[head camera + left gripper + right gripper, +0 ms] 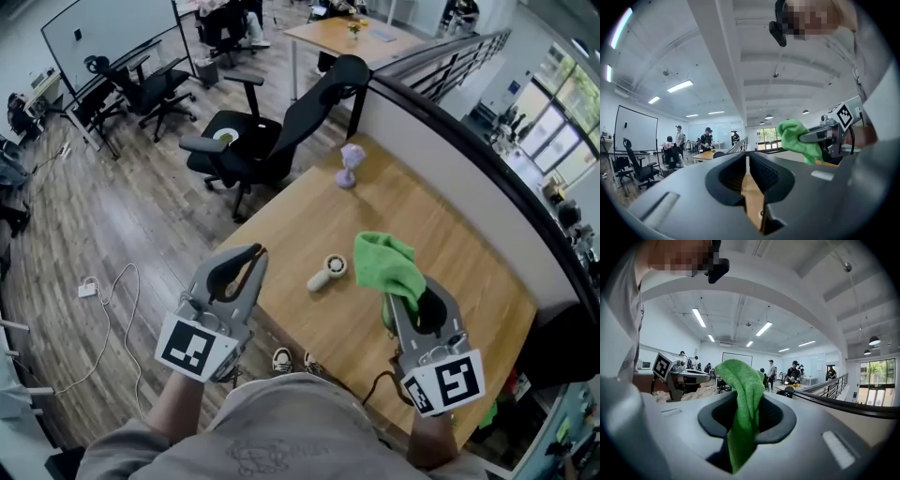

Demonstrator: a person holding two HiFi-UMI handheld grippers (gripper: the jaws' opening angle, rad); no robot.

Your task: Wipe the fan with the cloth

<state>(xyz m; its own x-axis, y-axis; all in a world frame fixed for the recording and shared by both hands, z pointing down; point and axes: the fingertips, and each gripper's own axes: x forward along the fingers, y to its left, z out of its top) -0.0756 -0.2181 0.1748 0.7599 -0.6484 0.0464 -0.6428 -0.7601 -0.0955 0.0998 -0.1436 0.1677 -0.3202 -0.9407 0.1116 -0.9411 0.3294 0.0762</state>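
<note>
My left gripper (255, 255) is at the left edge of the table (469, 253). Its fingers are pressed nearly together, with only a thin slit left, and nothing is between them. My right gripper (396, 302) is pinching the green cloth (386, 265). The cloth stands up out of the jaws and folds over at the top, and in the right gripper view it fills the whole gap between the fingers. The fan (328, 272) is small and pale. It lies on its side on the table, between the two grippers and a little farther from me, and it touches neither gripper nor the cloth. A purple thing (350, 165) stands near the far edge of the table. A black chair (272, 131) is on the floor beyond that edge.
</note>
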